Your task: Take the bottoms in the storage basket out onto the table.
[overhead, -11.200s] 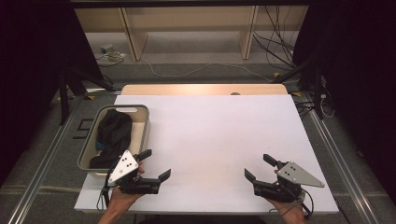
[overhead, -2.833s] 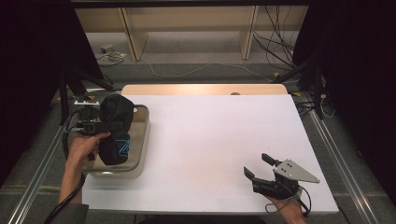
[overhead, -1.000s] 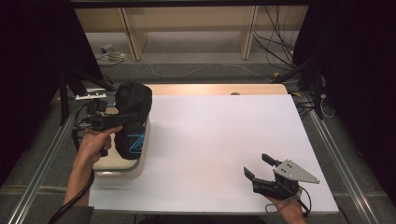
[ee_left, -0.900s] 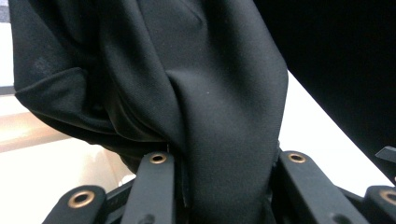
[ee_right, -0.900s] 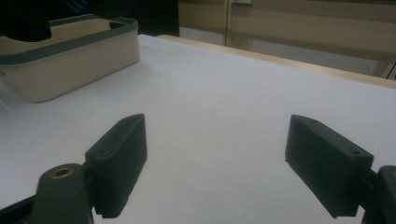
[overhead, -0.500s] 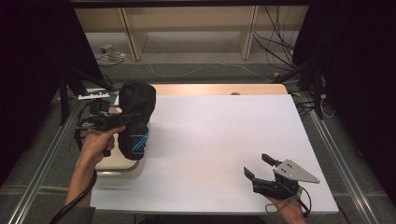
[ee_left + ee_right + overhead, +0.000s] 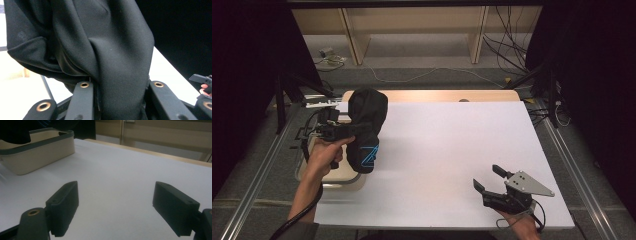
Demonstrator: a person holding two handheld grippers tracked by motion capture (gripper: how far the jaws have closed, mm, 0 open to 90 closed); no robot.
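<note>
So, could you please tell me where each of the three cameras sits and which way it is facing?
High view: fixed above the person's side, looking forward and down on the white table; both forearms, the left tool and the right tool show.
Left gripper view: rides the left tool, looking along its jaws, shut on the black garment.
Right gripper view: rides the right tool, low over the table, facing the beige bin; its jaws stand open.
Shared: high and left gripper views both show the garment; high and right gripper views both show the bin.
</note>
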